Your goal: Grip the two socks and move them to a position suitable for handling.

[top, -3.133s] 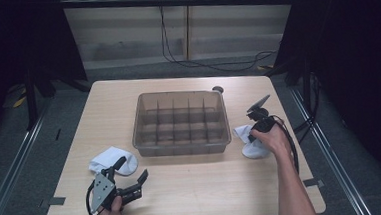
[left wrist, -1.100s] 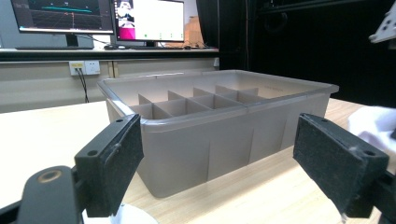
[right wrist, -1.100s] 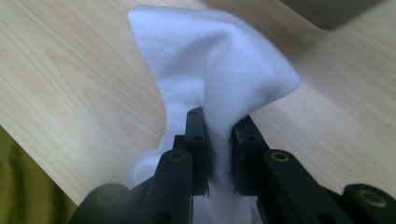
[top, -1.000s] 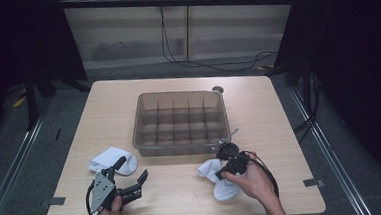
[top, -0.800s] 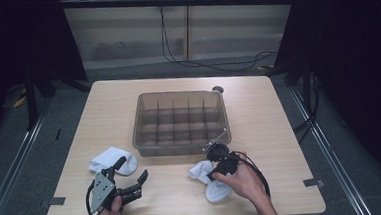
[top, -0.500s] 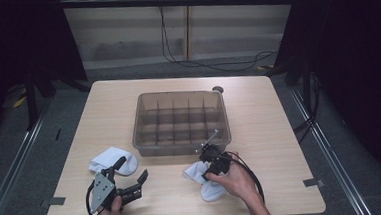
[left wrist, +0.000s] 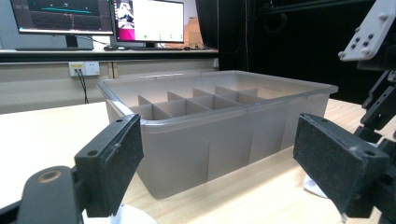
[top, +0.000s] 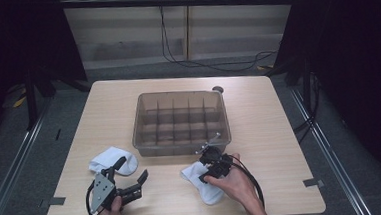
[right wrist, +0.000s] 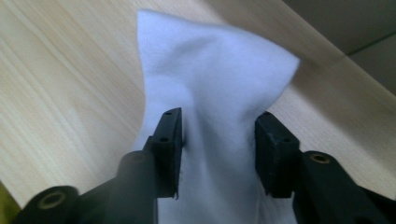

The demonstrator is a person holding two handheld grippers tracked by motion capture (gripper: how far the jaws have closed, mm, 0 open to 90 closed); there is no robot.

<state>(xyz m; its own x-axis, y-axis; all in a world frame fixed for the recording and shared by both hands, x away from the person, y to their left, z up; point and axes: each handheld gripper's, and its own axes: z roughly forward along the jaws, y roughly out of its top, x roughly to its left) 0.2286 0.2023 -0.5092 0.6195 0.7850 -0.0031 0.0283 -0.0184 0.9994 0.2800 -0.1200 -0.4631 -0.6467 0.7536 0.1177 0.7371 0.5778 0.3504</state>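
The white sock [top: 203,183] lies flat on the table [top: 280,132], just in front of the divided plastic box [top: 182,120], near its front right corner. It looks soft, light and limp, so it will fold and sag when lifted; it should not slip much between the rough pads. A good place to take hold is the narrow middle part, where the cloth can bunch, rather than a loose end.

The right tool [right wrist: 217,135] stands over this sock with its jaws half spread. They have just been opening, and the sock is between them, but the pads seem to rest beside the cloth and not to pinch it; the view is close, so I am not fully sure. The left tool [top: 128,184] is spread wide and holds nothing, in front of the box's left corner, near a second white sock [top: 112,160].

Compared with three seconds ago, the right hand and the sock have come from the right of the box to its front. The left tool is in the same place.
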